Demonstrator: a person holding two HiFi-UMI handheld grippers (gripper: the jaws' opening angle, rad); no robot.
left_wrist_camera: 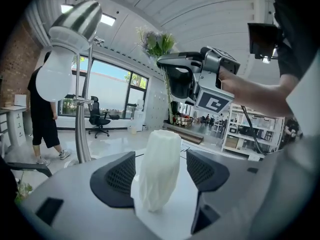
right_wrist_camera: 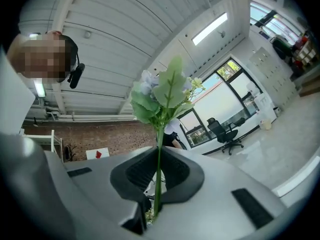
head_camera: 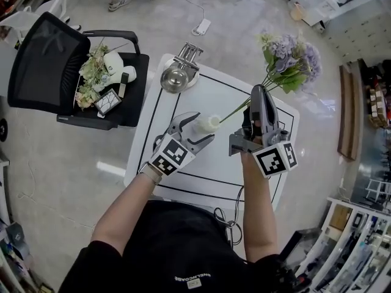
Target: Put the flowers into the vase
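A small white vase [head_camera: 209,123] stands on the white table [head_camera: 256,182]. My left gripper [head_camera: 204,128] is open around it, and in the left gripper view the vase [left_wrist_camera: 159,156] stands between the two pads [left_wrist_camera: 118,176] with a gap on each side. My right gripper [head_camera: 259,94] is shut on the green stem of a bunch of purple and white flowers [head_camera: 291,58] and holds it up, right of the vase. The stem's lower end reaches down to the vase's mouth. In the right gripper view the stem [right_wrist_camera: 158,156] is pinched between the jaws, blossoms [right_wrist_camera: 165,95] above.
A metal bowl with a stand [head_camera: 178,74] sits at the table's far edge. A black office chair [head_camera: 73,72] left of the table carries more flowers [head_camera: 91,75] and small items. A person [left_wrist_camera: 42,109] stands further off; a cable hangs at the table's near edge.
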